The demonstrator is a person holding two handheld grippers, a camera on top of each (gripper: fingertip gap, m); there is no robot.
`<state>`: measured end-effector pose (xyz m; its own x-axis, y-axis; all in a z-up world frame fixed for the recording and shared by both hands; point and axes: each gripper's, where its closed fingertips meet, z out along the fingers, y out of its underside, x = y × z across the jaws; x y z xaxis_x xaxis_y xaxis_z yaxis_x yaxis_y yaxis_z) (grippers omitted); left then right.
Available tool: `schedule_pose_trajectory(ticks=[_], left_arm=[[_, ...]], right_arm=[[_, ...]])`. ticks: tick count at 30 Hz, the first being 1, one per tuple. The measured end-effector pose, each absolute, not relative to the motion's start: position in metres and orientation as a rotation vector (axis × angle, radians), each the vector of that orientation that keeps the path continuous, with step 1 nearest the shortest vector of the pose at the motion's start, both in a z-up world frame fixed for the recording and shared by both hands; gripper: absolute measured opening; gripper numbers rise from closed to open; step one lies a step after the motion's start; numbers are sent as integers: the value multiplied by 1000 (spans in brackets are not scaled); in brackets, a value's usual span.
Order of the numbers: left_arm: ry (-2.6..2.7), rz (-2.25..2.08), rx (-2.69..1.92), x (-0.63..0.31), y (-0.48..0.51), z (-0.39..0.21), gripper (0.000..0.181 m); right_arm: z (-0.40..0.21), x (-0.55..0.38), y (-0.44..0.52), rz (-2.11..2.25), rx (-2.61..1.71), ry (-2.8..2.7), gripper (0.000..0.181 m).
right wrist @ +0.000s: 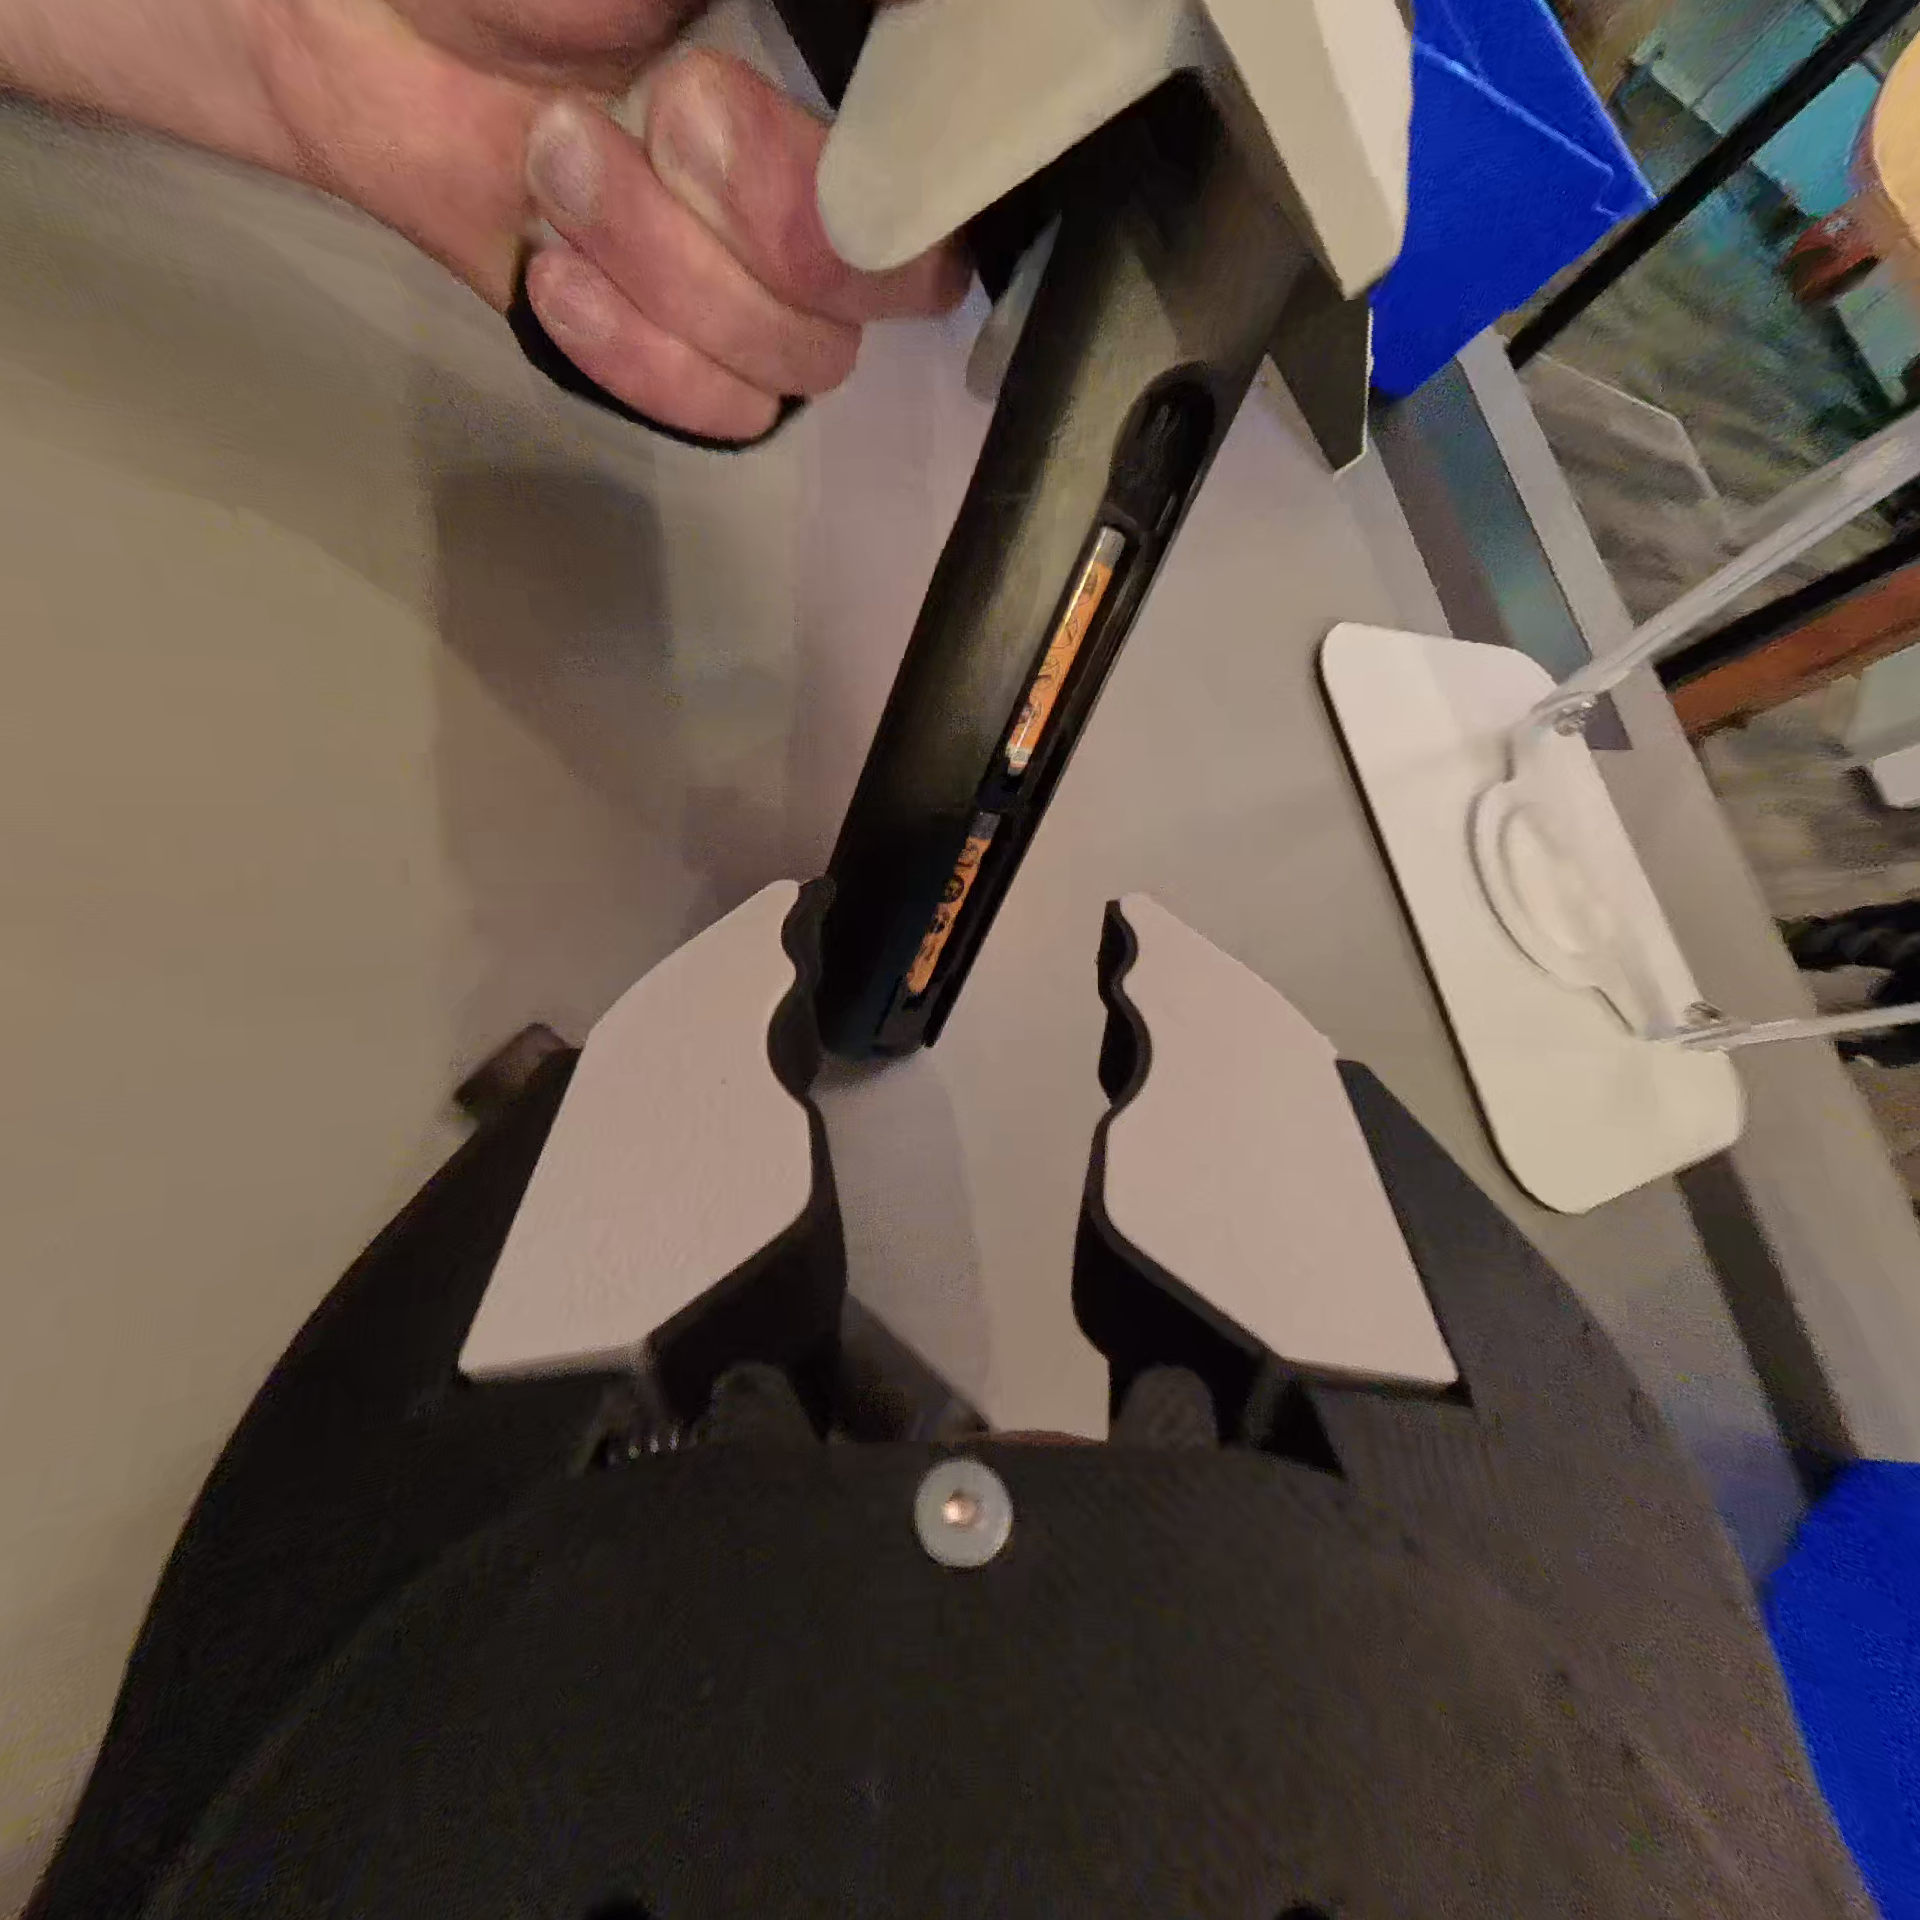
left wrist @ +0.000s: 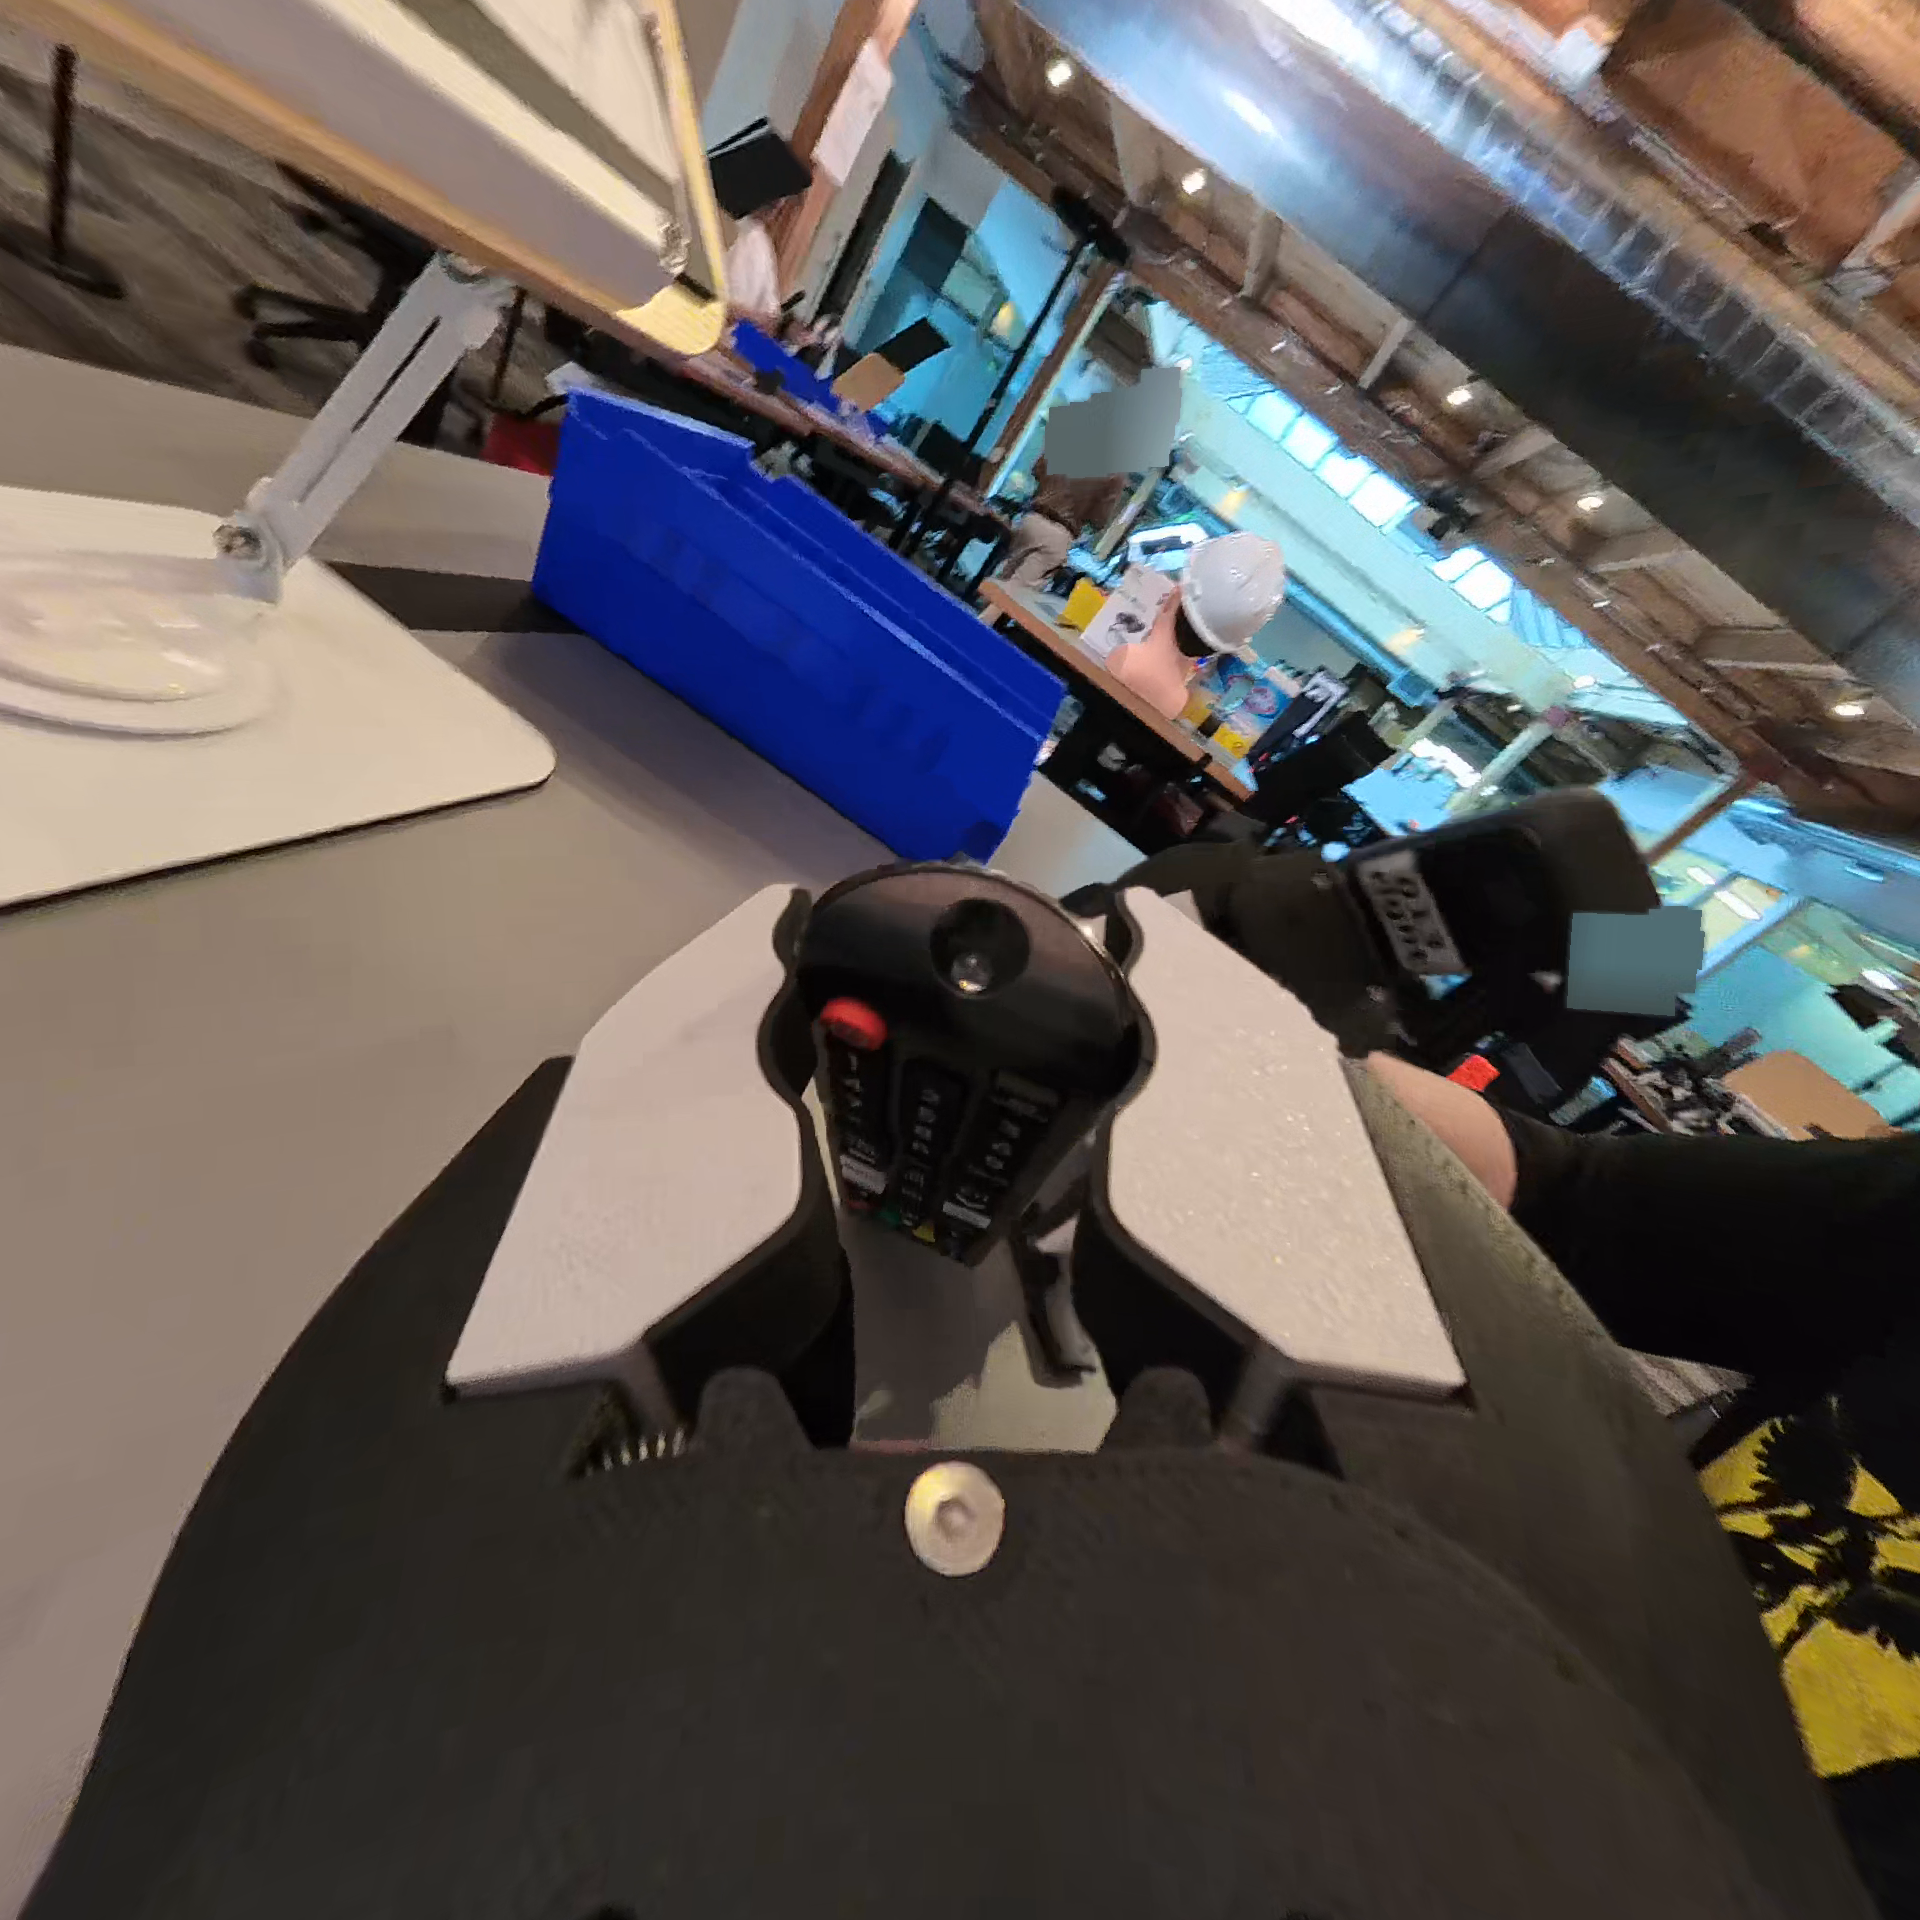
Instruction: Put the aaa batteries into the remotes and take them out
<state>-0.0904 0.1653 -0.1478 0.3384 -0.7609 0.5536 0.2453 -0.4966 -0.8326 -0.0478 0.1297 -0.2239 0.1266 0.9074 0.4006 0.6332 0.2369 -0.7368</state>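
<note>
My left gripper (left wrist: 956, 914) is shut on a black remote (left wrist: 956, 1049), which I see end-on with its buttons facing up and a red button at the left. In the right wrist view the left gripper (right wrist: 1122, 208) holds this remote (right wrist: 956, 623) tilted above the grey table (right wrist: 312, 831), back side showing. The battery compartment is open, with orange batteries (right wrist: 1065, 644) inside, one behind the other. My right gripper (right wrist: 956, 956) is open and empty. The remote's lower end rests against its left finger (right wrist: 686, 1122).
A blue bin (left wrist: 790, 634) stands at the table's far side and also shows in the right wrist view (right wrist: 1496, 187). A white stand base (right wrist: 1507, 914) lies to the right. A person's hand (right wrist: 644, 208) holds the left gripper. Another blue object (right wrist: 1860, 1662) sits at the lower right. My hands' fingertips stand some 10 centimeters from each other.
</note>
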Motion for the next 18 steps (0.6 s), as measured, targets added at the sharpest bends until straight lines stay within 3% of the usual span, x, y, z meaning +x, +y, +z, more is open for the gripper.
schedule_pose_trajectory(ticks=[2,7,8,9,15,18], left_arm=[[493,-1378,-1606,-89,161,-141,54],[566,-1428,-1459,-80,145,-119,53],[583,-1437,-1439,-77,141,-116,53],[596,-1441,-1415,-75,138,-113,54],[669,-1392,-1384,-77,129,-109,54],[724,-1355,-1439,-74,127,-118,72]], right_arm=[[-222,-52,125,510,-1532,-1569,53],[-234,-64,122,743,-1709,-1566,85],[-234,-67,118,791,-1704,-1587,77],[-233,-70,112,842,-1696,-1610,54],[-225,-64,113,761,-1685,-1650,51],[-225,-56,118,634,-1687,-1694,51]])
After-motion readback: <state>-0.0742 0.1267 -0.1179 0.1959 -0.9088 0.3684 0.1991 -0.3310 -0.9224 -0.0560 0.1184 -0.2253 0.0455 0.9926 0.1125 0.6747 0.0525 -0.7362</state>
